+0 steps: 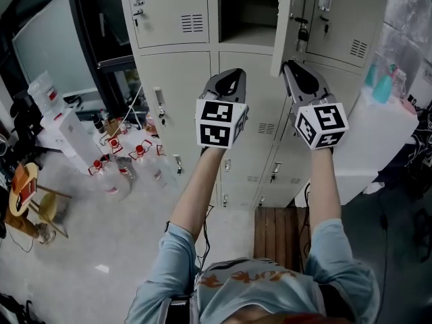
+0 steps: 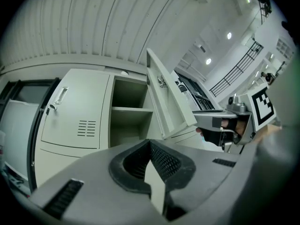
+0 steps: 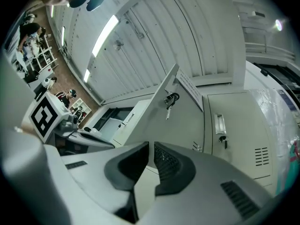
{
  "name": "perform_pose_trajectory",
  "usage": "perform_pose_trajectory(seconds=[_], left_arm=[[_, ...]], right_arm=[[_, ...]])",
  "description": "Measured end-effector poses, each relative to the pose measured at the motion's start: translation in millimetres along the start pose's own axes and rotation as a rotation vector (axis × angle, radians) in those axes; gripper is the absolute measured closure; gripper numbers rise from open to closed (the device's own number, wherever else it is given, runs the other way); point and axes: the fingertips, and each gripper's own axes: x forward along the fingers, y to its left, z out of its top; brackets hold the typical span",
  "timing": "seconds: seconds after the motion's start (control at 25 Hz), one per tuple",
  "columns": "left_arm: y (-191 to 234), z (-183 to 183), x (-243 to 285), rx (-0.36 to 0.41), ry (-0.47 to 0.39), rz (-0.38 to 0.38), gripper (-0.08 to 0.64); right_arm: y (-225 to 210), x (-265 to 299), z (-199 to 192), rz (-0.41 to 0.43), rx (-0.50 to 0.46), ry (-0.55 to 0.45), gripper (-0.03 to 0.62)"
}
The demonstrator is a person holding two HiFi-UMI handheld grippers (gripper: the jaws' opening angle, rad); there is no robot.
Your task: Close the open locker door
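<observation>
Now | locker door (image 1: pixel 285 19) open | right tongs (image 1: pixel 290 66) near its lower edge

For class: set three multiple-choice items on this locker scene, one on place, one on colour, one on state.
1. Where is the right gripper? A by the open door's lower edge; B on a lower handle; C inside a locker.
2. What colour are the caps on the floor bottles? A red; B green; C yellow.
3. That door is: A shut; B swung open; C removed.
Key: A, its tip sits beside the door's bottom corner; A, red tops show; B, the compartment behind it is exposed.
</observation>
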Motion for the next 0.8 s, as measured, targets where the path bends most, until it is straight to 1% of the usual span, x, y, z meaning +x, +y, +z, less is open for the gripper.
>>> perform_pose_trajectory(seconds=[0.16, 0.4, 0.64, 0.8], left_arm=[[2.8, 14.2, 7.1, 0.039, -0.001, 0.002, 0.541], [14.9, 27.7, 4.7, 0.082, -0.012, 0.037, 0.541], [35.9, 24.7, 1.9, 0.066, -0.036, 0.056, 0.541], [58.2, 18.2, 13.6, 0.056, -0.054, 0.045, 0.541]], right_arm=[[3.3, 19.5, -0.8, 0.041, 0.018, -0.012, 0.54], [15.9, 47.0, -8.3, 0.1, 0.039, -0.019, 0.54], [25.0, 72.1, -21.5, 0.122, 0.051, -0.033, 0.54], [24.5, 93.5, -31.5, 0.091, 0.016, -0.037, 0.54]])
